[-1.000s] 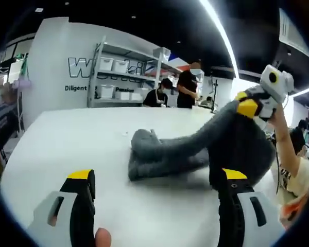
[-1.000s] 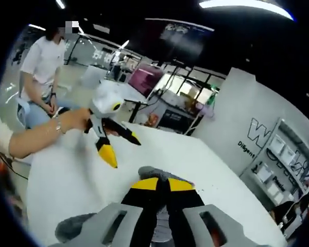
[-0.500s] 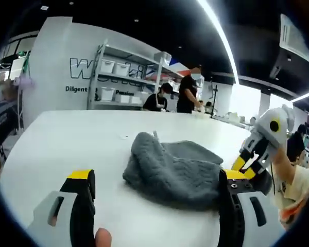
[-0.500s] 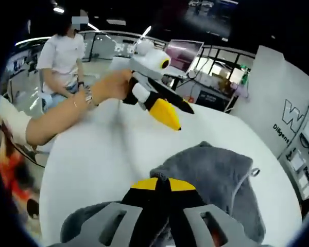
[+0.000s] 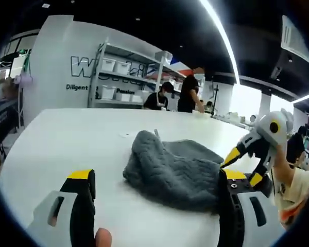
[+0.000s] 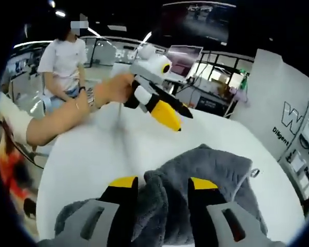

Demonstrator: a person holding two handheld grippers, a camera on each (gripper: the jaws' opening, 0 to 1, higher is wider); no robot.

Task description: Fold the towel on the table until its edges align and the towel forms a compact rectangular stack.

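One grey towel (image 5: 171, 172) on one white table (image 5: 62, 139), and two grippers: the left gripper (image 5: 155, 181) and the right gripper (image 6: 156, 184), each with two yellow-tipped jaws. Background count from the left gripper view: one shelf rack (image 5: 124, 74) with about five white bins that I can make out, plus two people (image 5: 188, 92) standing by it. Right gripper view adds one more person (image 6: 62, 59) in a white shirt, and one forearm with the hand (image 6: 109, 90) on the left gripper.

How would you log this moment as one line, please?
towel: bunched on table, not squared | right gripper: open over towel | left gripper: open, empty, beside towel | fold unfinished
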